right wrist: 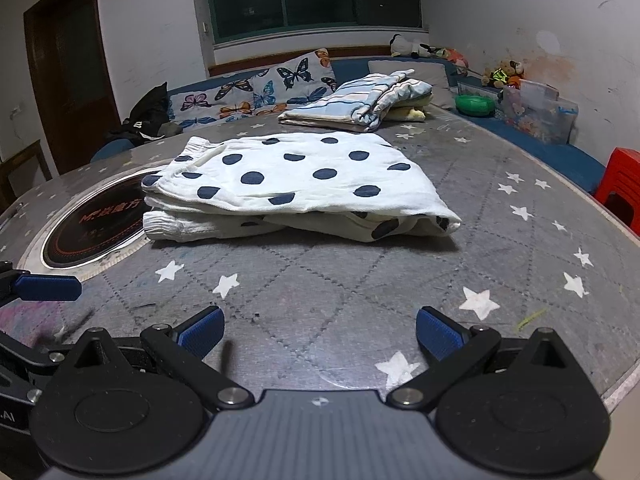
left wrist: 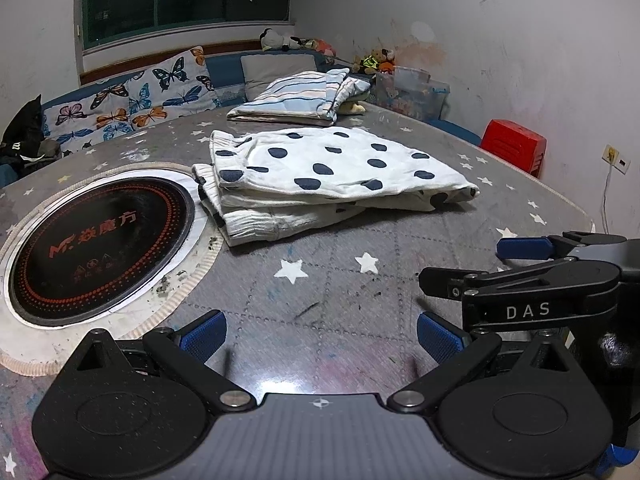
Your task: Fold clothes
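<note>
polka-dot garment [left wrist: 320, 176] lay folded ahead of both grippers, left gripper [left wrist: 322, 338] and right gripper [right wrist: 320, 334] gaping empty, long axis crosswise.

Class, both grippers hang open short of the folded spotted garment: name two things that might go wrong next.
1. The spotted garment overlaps the round cooktop; if it is hot, the cloth may scorch.
2. Its lower layers stick out unevenly, so a pinch by the left gripper or right gripper may undo the fold.

One folded polka-dot garment [right wrist: 304, 184], one striped folded garment [right wrist: 356, 100], one round cooktop [left wrist: 100, 240], two hand-held grippers.
</note>
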### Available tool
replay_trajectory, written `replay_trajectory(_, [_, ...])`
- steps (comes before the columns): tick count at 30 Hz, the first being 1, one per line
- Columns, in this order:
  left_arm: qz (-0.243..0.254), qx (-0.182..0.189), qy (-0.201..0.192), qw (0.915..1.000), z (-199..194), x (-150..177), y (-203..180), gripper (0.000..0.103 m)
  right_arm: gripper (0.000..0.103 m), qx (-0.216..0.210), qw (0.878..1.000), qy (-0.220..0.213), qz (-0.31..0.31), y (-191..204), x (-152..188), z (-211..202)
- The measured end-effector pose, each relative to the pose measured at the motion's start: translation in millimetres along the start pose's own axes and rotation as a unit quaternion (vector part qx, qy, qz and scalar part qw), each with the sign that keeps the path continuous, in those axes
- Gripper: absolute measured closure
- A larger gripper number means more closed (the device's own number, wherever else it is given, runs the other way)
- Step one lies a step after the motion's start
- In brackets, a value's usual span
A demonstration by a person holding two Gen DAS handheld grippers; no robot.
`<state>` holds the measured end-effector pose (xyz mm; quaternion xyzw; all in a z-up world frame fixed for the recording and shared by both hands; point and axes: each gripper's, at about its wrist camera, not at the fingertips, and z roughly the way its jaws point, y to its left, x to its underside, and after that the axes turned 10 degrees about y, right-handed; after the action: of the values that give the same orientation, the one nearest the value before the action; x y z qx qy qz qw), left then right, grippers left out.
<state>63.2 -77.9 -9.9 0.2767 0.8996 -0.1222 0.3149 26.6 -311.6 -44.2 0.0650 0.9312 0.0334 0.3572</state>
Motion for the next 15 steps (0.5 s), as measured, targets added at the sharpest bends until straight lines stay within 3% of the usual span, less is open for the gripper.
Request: replay_trajectory(15, [0.017, -0.017, -0.001, 0.9997, -0.5, 0.1, -6.9, 0.000, 0.000, 0.001, 1.000, -0.001, 0.008, -2.5, 0.2, -0.9])
